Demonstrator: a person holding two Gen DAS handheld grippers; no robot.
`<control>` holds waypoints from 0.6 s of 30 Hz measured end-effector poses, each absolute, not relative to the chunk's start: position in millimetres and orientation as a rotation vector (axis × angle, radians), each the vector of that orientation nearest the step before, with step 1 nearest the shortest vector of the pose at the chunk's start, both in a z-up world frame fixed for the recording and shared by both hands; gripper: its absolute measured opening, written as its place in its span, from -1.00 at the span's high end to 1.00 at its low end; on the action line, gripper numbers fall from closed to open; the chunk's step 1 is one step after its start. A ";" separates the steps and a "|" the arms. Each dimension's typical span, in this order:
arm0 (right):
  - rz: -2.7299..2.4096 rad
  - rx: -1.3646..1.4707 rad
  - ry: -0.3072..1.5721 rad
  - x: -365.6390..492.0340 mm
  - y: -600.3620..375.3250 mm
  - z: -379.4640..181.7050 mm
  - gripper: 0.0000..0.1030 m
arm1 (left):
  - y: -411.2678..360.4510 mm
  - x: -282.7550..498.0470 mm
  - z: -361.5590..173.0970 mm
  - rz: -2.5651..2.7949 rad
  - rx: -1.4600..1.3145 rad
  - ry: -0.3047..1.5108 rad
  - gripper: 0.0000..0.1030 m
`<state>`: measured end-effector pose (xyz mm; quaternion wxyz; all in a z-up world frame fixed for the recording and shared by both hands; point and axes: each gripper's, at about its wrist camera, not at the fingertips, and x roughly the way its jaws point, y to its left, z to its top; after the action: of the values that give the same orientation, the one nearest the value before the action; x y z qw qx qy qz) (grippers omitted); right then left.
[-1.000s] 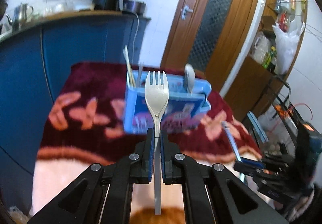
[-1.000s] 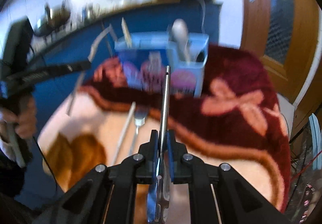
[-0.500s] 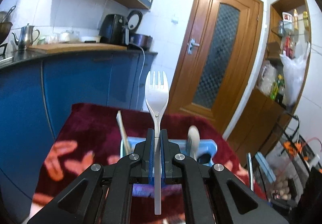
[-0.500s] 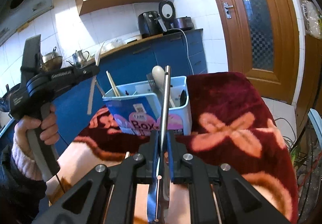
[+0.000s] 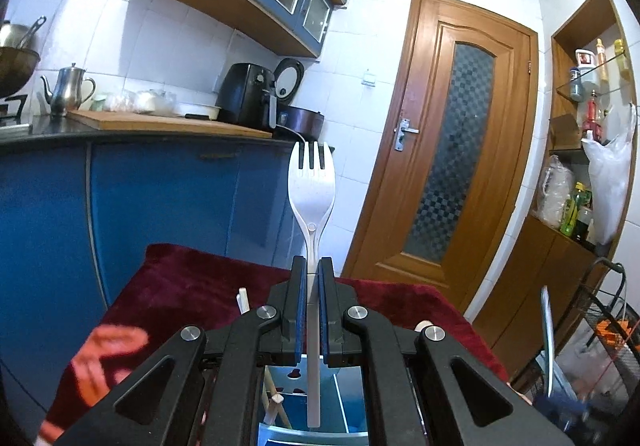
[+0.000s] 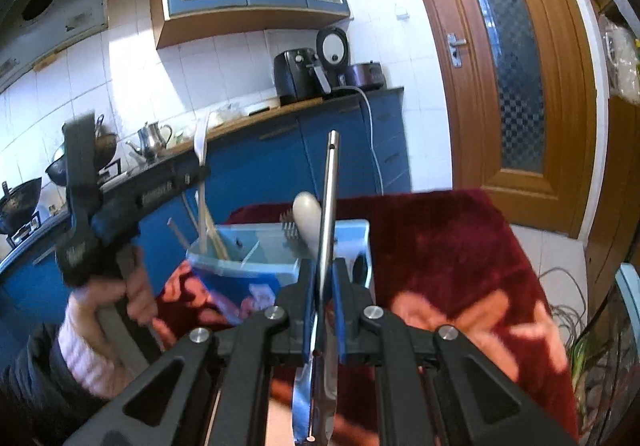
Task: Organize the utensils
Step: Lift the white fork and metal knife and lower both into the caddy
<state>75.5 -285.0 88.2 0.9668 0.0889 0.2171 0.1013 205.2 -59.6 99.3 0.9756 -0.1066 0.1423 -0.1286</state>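
My left gripper (image 5: 313,266) is shut on a white plastic fork (image 5: 311,189), tines up, handle hanging over the open top of the blue utensil box (image 5: 340,402) right below. My right gripper (image 6: 323,266) is shut on a metal knife (image 6: 329,197), handle end up, blade toward the camera. In the right wrist view the blue box (image 6: 256,266) stands just beyond the fingers, holding chopsticks (image 6: 208,230), a metal fork (image 6: 289,230) and a white spoon (image 6: 307,215). The left gripper (image 6: 132,197) with the white fork (image 6: 201,149) shows above the box's left end.
The box stands on a dark red flowered blanket (image 6: 440,246). Blue kitchen cabinets (image 5: 160,189) with a counter, kettle and air fryer (image 5: 246,99) are behind. A wooden door (image 5: 456,165) and shelves (image 5: 588,93) are to the right. A wire rack (image 5: 600,326) stands at lower right.
Both grippers have risen and tilted up, moving in over the box. The left gripper's fork handle now hangs over the box opening. The right knife stands closer to the box.
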 end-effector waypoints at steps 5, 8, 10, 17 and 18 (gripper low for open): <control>0.177 0.181 0.358 100.7 -284.2 103.0 0.80 | -63.9 207.4 85.4 -0.254 -0.188 0.289 0.89; 0.163 0.169 0.289 117.3 -281.0 108.6 0.80 | -67.2 208.6 79.2 -0.257 -0.169 0.295 0.89; 0.162 0.157 0.259 127.3 -276.9 108.9 0.80 | -67.9 209.6 76.3 -0.257 -0.162 0.298 0.89; 0.137 0.104 0.223 157.1 -266.9 92.0 0.80 | -65.0 212.9 68.7 -0.255 -0.179 0.323 0.89; 0.135 0.098 0.221 159.5 -266.1 90.2 0.80 | -64.3 213.7 67.5 -0.255 -0.182 0.327 0.89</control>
<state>159.5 -266.1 90.2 0.9904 0.0491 0.1102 0.0672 213.7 -64.3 67.5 0.9744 -0.0904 0.1623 -0.1263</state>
